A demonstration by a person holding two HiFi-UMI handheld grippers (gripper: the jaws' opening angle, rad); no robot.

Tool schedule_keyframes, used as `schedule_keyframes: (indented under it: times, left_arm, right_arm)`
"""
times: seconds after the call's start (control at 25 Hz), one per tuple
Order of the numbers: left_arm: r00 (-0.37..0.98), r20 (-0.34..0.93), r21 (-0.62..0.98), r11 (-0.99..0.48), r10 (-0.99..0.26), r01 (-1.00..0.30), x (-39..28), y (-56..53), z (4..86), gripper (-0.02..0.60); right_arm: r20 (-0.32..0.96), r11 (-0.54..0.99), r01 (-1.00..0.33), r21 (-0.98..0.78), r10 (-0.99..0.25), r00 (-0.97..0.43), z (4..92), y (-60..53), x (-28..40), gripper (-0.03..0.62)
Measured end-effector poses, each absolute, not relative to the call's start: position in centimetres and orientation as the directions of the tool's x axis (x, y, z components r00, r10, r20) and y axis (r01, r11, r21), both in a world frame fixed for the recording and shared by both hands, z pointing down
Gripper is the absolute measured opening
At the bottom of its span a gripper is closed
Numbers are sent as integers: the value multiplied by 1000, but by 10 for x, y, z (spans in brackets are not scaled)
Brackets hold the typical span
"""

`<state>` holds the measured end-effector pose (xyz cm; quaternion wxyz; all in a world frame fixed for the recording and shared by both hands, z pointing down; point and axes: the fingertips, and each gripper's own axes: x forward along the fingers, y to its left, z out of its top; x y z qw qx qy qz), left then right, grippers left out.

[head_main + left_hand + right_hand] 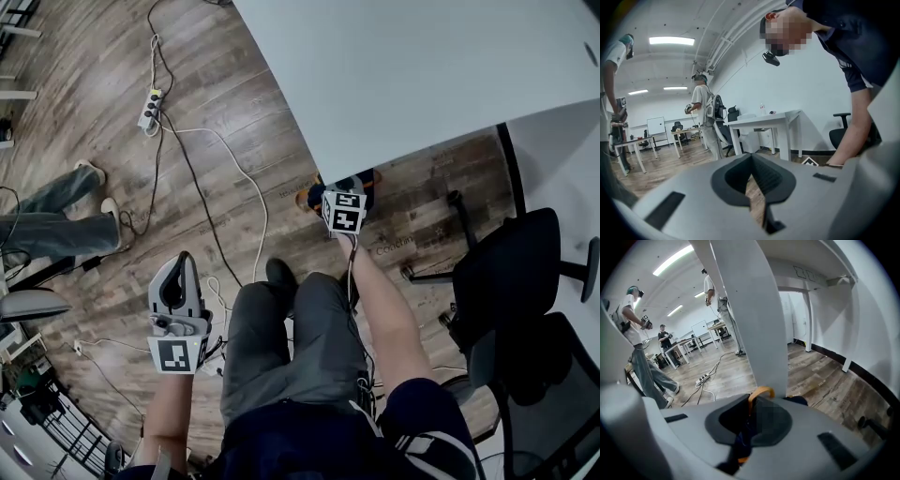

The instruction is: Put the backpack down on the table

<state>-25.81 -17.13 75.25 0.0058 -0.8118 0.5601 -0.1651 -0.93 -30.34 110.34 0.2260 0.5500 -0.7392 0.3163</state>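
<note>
Below the surface (412, 66) edge, the backpack (317, 195) lies on the floor (112, 169). Right tongs (749, 423) are clamped on its orange handle (761, 391). Left tongs (752, 190) are together, empty, beside the person's leg (281, 347), well apart from the backpack.

No word, brand or number can be read anywhere. The cube (180, 354) on the left claw (178, 265) and the cube (344, 212) on the right claw (750, 427), the second just below the table (394, 75) edge in the head view, bear only black-and-white square marker patterns, no letters. What looks like a pale line of print (405, 247) lies on the floor (94, 103) near that same table edge, too faint to make out. In the right gripper view, dark scrawled marks (802, 272) stand on the table's underside, shaped like letters or digits but not legible
</note>
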Motion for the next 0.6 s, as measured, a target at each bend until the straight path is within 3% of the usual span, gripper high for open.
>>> schedule_keyframes:
  times: [0.6]
  left_arm:
    - [341, 255, -141, -383, -905, -913, -242, -168, 739, 3]
  right_arm:
    - [648, 262, -949, -173, -696, -310, 1066, -257, 10, -6]
